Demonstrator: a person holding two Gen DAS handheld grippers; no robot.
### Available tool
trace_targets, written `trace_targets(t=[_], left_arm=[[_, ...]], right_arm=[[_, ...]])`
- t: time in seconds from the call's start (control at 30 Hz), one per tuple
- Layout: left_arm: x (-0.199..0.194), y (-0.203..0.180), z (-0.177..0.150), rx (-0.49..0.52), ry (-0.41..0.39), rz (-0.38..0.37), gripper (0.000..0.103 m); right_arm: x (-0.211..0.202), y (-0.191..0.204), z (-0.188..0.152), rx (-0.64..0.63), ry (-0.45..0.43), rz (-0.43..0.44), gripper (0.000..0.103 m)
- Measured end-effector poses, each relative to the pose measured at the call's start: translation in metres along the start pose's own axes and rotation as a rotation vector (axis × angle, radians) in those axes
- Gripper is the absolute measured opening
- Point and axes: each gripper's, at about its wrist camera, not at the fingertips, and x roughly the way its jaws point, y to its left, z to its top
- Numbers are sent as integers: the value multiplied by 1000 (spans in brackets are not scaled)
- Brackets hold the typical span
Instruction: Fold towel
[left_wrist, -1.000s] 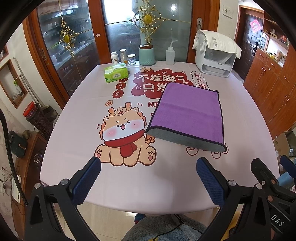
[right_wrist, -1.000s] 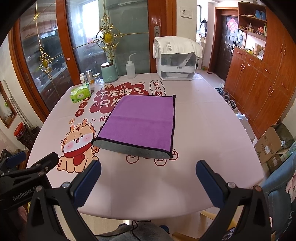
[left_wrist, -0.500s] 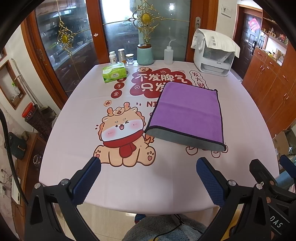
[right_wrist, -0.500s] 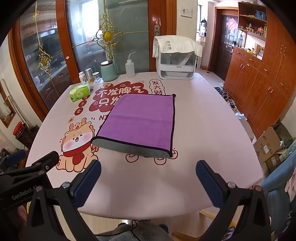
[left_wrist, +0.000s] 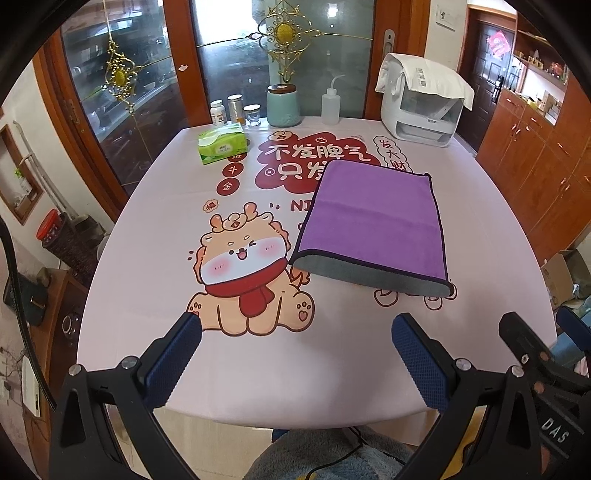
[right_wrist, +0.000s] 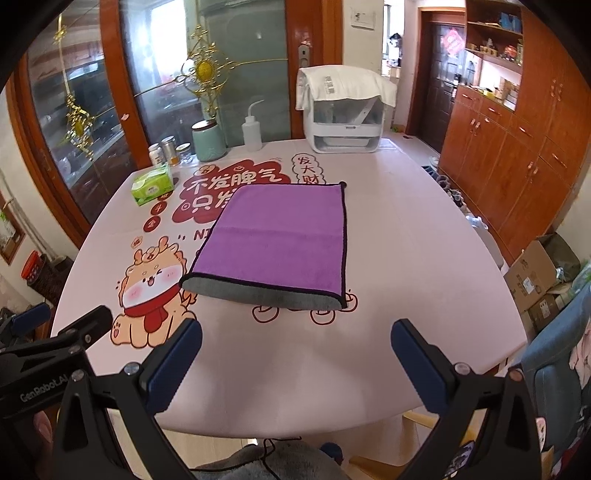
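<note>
A purple towel (left_wrist: 373, 218) with a grey underside and dark edging lies flat on the table, folded over so a grey strip shows along its near edge. It also shows in the right wrist view (right_wrist: 280, 236). My left gripper (left_wrist: 295, 328) is open and empty, held above the table's near edge, well short of the towel. My right gripper (right_wrist: 295, 328) is open and empty too, hovering near the front edge, with the towel ahead of it.
The table (left_wrist: 147, 229) has a pink cartoon-print cloth. At the far end stand a green tissue pack (left_wrist: 221, 142), several small jars (left_wrist: 236, 110), a teal canister (left_wrist: 282, 105), a squeeze bottle (left_wrist: 330, 103) and a white appliance (left_wrist: 424, 101). Wooden cabinets (right_wrist: 517, 140) stand to the right.
Both grippers have drifted only slightly; the towel has not moved and both jaws stay open.
</note>
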Motion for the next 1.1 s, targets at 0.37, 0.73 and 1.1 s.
trace_targets(t=[0.37,0.73,1.1], left_arm=[[18,37,22,82,-32,-59,102],[55,42,37,247,-26,-66,102],[115,40,48,302,67,-90,100]], right_arm=[[13,10,-7,80,6,-71,103],[26,2,-23,138,44,-144,103],[69,-2,-14,25,50,-109,101]])
